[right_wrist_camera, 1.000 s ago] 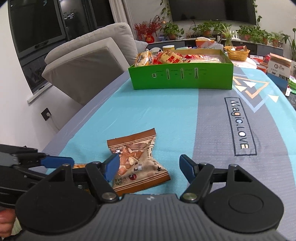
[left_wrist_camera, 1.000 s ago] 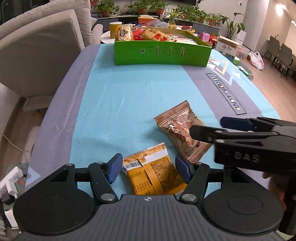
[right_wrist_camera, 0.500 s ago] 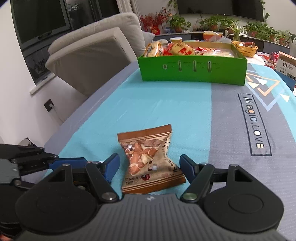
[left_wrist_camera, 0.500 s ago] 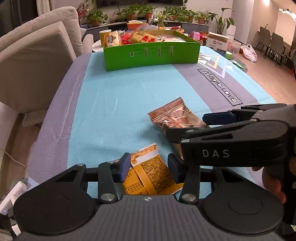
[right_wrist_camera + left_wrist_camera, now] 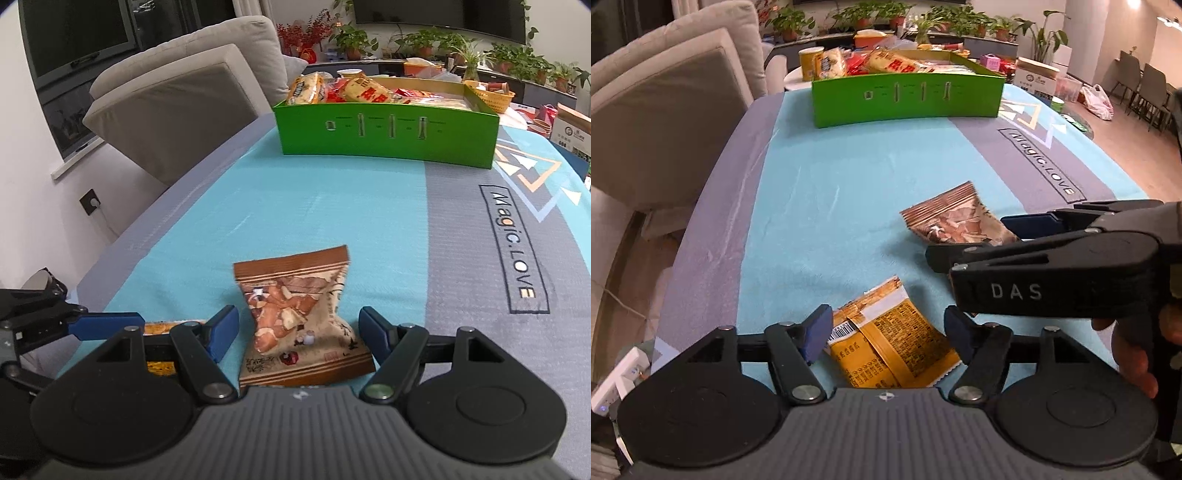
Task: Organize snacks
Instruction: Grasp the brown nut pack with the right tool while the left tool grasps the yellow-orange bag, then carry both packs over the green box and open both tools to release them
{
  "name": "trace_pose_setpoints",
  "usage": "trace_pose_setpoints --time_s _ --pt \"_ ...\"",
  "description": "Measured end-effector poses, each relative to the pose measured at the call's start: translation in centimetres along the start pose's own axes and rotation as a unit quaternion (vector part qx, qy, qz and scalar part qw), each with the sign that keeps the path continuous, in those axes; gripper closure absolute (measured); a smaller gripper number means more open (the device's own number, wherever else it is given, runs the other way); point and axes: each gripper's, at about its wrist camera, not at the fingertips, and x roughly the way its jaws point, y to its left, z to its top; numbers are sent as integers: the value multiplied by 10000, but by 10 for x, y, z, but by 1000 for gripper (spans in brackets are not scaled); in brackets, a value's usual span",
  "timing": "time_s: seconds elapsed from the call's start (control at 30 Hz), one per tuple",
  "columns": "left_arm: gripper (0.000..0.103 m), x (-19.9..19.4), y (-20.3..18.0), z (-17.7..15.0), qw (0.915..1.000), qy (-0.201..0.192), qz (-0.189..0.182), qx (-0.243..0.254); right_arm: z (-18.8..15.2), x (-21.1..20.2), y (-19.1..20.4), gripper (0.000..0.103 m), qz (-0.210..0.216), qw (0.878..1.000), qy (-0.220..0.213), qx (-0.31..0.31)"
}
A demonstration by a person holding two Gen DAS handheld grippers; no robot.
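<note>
A yellow snack packet point(image 5: 890, 339) lies on the blue tablecloth between the blue pads of my left gripper point(image 5: 886, 332), which is open around it. A brown nut packet point(image 5: 303, 317) lies between the pads of my right gripper point(image 5: 297, 326), also open around it. The nut packet point(image 5: 956, 221) and the right gripper point(image 5: 1027, 240) also show in the left wrist view. The left gripper point(image 5: 107, 321) shows at the left of the right wrist view. A green box point(image 5: 388, 129) filled with several snacks stands at the far end of the table.
A grey sofa point(image 5: 665, 103) runs along the table's left side. Plants, a cardboard box point(image 5: 1034, 77) and clutter stand behind the green box. The tablecloth point(image 5: 369, 206) is bare between the packets and the box. Chairs point(image 5: 1145, 88) stand at far right.
Both grippers have moved forward over their packets. The left jaws narrowed half a second ago and have opened wider again. The right gripper now straddles the nut packet.
</note>
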Motion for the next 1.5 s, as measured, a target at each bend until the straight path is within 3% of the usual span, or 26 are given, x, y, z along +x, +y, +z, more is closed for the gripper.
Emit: trace_pose_setpoints --time_s 0.17,0.23,0.33,0.43,0.53,0.57,0.63,0.67,0.7,0.73,0.97,1.03,1.07,1.1,1.17,1.23,1.5 --pt "36 3 1 0 10000 -10 9 -14 -1 4 8 43 -69 9996 47 -269" --pt "43 3 0 -2 10000 -78 -28 35 -1 6 10 43 -166 9992 37 -355" --pt "65 1 -2 -1 9994 -228 -173 178 0 6 9 44 -372 9982 -61 -465" --pt "67 0 -2 4 9972 -422 -492 362 3 0 -6 45 -399 9990 -152 -98" --pt "70 -6 -4 15 9953 -728 -453 443 5 -12 -20 45 -546 9976 -367 191" --pt "69 -9 -4 18 9949 -805 -433 426 6 -15 -25 45 -586 9970 -417 269" --pt "53 -16 -1 22 9954 -817 -371 323 8 -20 -30 45 -636 9962 -462 370" --pt "38 -20 0 22 9958 -797 -353 262 8 -20 -33 45 -658 9958 -480 426" --pt "29 -23 2 20 9959 -809 -344 193 8 -20 -34 45 -661 9955 -485 468" --pt "27 -24 2 18 9962 -798 -321 162 8 -20 -36 45 -651 9954 -475 509" --pt "27 10 -6 8 9999 31 -115 94 5 -16 -39 45 -567 9959 -378 595" --pt "30 16 -5 9 9999 -18 -141 -13 5 -16 -39 45 -563 9961 -377 559" --pt "44 17 -7 10 9999 -100 -44 -6 5 -17 -39 45 -564 9962 -373 552" --pt "49 18 -8 11 9999 -159 -8 37 4 -17 -39 45 -562 9962 -371 547" --pt "53 16 -8 13 9997 -192 -129 68 4 -18 -39 45 -555 9963 -373 549" --pt "54 10 -6 12 9992 -293 -270 98 3 -18 -40 45 -525 9963 -383 567" --pt "54 6 -7 13 9988 -439 -90 172 3 -16 -41 45 -486 9963 -388 597"
